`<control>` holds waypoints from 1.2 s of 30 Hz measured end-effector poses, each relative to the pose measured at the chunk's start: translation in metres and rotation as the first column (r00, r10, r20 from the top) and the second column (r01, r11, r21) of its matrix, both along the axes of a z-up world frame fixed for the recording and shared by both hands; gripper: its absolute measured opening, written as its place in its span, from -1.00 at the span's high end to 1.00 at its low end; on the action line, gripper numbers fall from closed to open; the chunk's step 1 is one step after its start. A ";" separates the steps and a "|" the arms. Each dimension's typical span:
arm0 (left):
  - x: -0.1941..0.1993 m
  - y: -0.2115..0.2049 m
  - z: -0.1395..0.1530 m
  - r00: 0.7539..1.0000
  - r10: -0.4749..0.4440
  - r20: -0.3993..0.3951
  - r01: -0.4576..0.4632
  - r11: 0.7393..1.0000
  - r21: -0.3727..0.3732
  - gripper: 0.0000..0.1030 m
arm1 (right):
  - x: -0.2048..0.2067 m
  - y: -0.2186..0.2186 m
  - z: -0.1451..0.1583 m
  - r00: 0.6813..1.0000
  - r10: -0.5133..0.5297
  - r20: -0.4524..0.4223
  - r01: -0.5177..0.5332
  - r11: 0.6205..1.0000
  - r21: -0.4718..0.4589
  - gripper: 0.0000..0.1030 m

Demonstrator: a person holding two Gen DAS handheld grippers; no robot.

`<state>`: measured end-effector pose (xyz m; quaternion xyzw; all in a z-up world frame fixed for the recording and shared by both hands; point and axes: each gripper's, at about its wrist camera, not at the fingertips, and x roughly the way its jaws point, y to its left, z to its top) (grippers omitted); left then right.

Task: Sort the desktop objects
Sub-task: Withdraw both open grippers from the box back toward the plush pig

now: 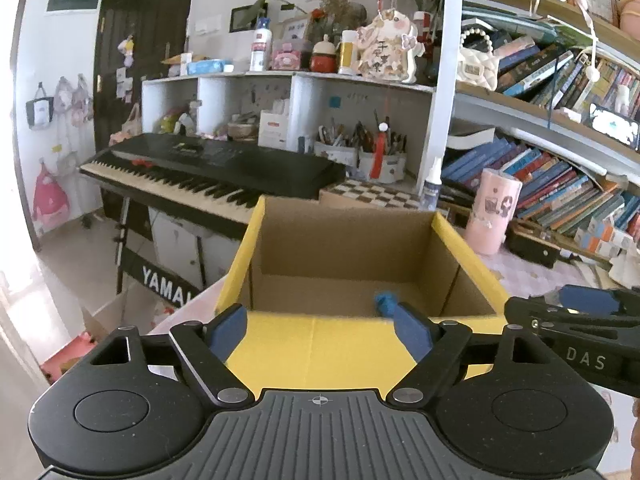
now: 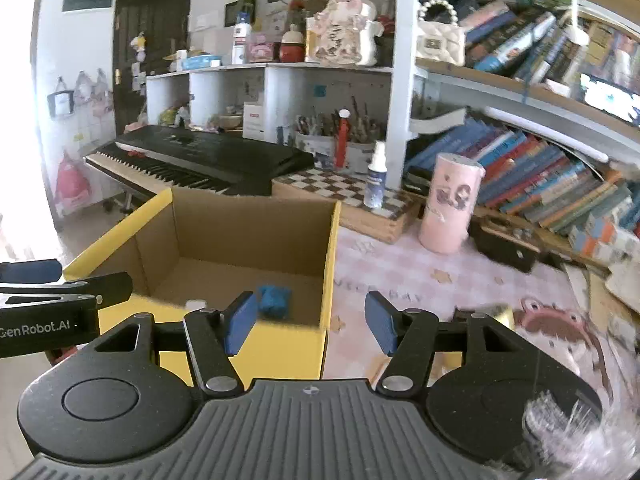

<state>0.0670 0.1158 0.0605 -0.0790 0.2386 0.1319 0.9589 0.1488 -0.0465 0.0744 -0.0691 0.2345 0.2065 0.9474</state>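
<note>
**Both grippers empty at the box**

Your left gripper stands spread, nothing between its pads. Your right gripper is likewise apart and empty. The blue object lies inside the yellow cardboard box, at your right gripper's eleven o'clock.

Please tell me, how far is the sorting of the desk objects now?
Done: a blue object and a small white one lie inside the yellow box. In hand: nothing; left gripper and right gripper are both open and empty. Left: a pink item still lies on the desk.
</note>
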 end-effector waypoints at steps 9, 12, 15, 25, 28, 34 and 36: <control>-0.044 -0.005 -0.007 1.000 -0.009 -0.029 0.010 1.000 0.022 -0.61 | -0.056 -0.009 -0.016 0.997 -0.076 -0.022 0.076 0.997 0.015 -0.12; -0.057 -0.006 -0.009 0.999 -0.012 -0.039 0.013 0.999 0.031 -0.61 | -0.069 -0.013 -0.022 0.994 -0.103 -0.038 0.104 0.994 0.019 -0.12; -0.066 -0.006 -0.012 0.999 -0.011 -0.053 0.013 0.999 0.037 -0.61 | -0.083 -0.015 -0.029 0.991 -0.126 -0.051 0.127 0.992 0.014 -0.12; -0.088 -0.015 -0.024 0.995 -0.024 -0.100 0.028 0.999 0.043 -0.61 | -0.115 -0.016 -0.041 0.987 -0.139 -0.077 0.138 0.990 -0.012 -0.22; -0.092 -0.019 -0.027 0.992 -0.030 -0.120 0.035 0.999 0.038 -0.61 | -0.120 -0.018 -0.044 0.986 -0.137 -0.097 0.137 0.991 -0.010 -0.26; -0.097 -0.024 -0.034 0.987 -0.045 -0.156 0.048 0.999 0.020 -0.68 | -0.124 -0.030 -0.055 0.970 -0.165 -0.176 0.169 0.986 0.009 -0.28; -0.097 -0.027 -0.034 0.985 -0.054 -0.162 0.058 0.998 0.019 -0.72 | -0.127 -0.034 -0.057 0.965 -0.181 -0.189 0.186 0.982 0.011 -0.30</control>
